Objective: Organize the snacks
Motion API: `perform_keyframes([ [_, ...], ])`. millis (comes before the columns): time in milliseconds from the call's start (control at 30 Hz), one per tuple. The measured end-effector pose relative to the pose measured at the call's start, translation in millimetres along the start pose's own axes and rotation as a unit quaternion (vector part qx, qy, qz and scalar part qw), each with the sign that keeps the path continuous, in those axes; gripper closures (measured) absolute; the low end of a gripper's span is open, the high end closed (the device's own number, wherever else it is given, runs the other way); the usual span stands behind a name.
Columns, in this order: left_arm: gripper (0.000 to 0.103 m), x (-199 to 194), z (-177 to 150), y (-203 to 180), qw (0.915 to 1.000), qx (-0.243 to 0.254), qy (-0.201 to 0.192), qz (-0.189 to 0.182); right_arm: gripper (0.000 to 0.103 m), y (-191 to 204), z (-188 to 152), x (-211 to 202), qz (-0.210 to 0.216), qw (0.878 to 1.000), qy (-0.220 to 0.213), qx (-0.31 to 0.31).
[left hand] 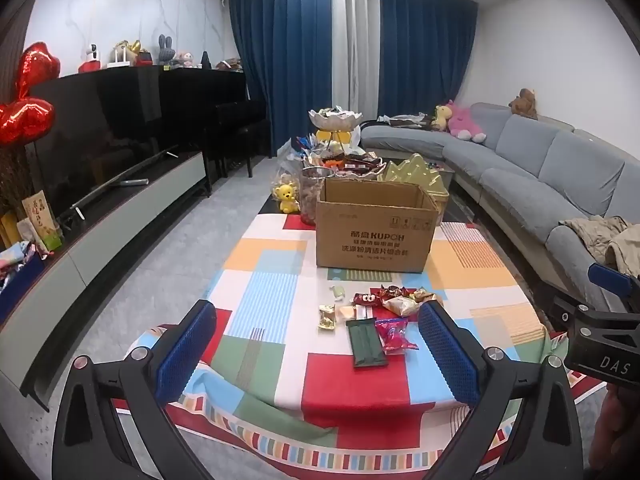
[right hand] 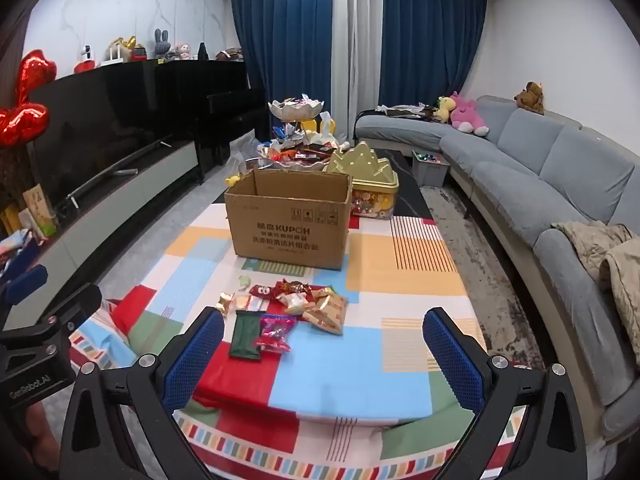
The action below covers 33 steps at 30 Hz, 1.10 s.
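Both grippers are spread wide with nothing in them — the left gripper (left hand: 316, 344) and the right gripper (right hand: 324, 350) hang over the near edge of the table (left hand: 276, 280), short of the goods.

The snacks (left hand: 380, 308) sit in a loose pile in the middle of the left view, a bit left of centre in the right view, on the patchwork cloth. The box (left hand: 374, 232) stands open just behind them, upper centre.

So the step, I reckon, is picking the first one. The green pack (right hand: 246, 336) and pink pack (right hand: 276, 332) lie nearest and side by side, maybe overlapping at one edge — start there rather than digging into the heap. The green one lies flat, so I'd come in low and pinch across its narrow width, or it'll probably just slide on the cloth. The puffy pink one should grab easier by its crimped end. Watch you don't snag the cloth.
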<state>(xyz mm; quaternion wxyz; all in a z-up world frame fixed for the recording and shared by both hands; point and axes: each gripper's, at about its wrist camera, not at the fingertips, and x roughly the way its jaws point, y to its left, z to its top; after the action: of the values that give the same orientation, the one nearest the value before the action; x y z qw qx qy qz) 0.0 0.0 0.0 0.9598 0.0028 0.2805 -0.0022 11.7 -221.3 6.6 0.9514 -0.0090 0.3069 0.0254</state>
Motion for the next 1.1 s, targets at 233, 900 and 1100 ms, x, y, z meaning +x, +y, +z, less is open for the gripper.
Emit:
perform_keyframes([
  [233, 0.000, 2, 0, 0, 1.0000, 0.002, 0.002, 0.004, 0.002, -2, 0, -1, 0.001, 1.000, -0.002, 0.004],
  [900, 0.000, 2, -2, -6, 1.0000, 0.004, -0.001, 0.001, 0.002, -3, 2, -6, 0.001, 1.000, -0.011, 0.005],
  [1100, 0.000, 1, -3, -5, 1.0000, 0.005, -0.001, 0.001, 0.002, -2, 3, -7, 0.000, 1.000, -0.012, 0.006],
])
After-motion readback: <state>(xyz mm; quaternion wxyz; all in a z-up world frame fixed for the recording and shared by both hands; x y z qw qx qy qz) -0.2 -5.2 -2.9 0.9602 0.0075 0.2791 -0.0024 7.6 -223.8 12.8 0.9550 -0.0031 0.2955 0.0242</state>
